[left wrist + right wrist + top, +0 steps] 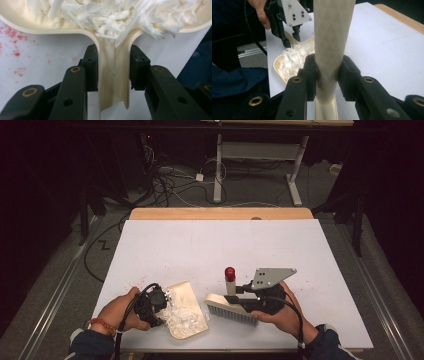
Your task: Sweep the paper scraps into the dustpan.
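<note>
Left gripper [159,301] clamping dustpan [192,330] handle at near table [210,240] edge. Pan holding white paper shreds [184,316]. Right gripper [239,295] gripping brush [231,309] handle, bristles resting just right of pan. Sweeping looking nearly done; emptying remaining. Faint red specks [15,42] lingering. Red-capped cylinder [229,274] standing behind. No readable writing.

Table top [210,240]: white sheet over a wooden board, faint red specks near the front.
Floor [180,185]: grey, tangled cables.
Background desk frame [260,155]: white legs.
</note>
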Tool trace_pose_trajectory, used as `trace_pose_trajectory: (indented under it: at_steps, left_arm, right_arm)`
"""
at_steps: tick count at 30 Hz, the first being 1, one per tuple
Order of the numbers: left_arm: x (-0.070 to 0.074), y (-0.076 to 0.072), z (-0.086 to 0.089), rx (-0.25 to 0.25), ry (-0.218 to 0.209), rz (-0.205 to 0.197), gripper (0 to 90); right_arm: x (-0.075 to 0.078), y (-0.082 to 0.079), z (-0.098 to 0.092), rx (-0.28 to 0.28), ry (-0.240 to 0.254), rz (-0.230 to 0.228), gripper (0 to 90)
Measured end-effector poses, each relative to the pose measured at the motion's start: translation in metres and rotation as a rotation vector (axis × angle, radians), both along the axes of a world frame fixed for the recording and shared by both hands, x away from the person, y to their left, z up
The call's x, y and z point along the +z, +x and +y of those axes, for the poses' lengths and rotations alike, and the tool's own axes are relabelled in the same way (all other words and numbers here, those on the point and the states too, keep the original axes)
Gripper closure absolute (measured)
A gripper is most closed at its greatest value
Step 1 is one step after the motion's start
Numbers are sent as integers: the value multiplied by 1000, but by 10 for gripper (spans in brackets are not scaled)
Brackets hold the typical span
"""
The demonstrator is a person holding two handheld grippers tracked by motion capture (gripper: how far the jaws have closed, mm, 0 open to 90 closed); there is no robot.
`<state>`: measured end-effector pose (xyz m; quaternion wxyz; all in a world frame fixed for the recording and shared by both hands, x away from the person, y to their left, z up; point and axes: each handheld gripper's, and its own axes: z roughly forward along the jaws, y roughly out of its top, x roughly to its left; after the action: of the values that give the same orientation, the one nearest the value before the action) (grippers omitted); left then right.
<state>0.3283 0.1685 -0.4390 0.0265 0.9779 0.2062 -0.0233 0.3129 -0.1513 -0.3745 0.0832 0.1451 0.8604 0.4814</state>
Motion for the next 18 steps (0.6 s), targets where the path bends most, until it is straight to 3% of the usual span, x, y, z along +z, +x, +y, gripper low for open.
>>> trace_pose_trajectory:
  at_steps: [9,18]
  left_arm:
    - [0,3,0,31,-36,-11,631]
    - [-1,5,-2,64,-72,-22,631]
  right_arm:
    - [0,-2,21,50,90,15,711]
    - [12,-1,8,2,136,-32,711]
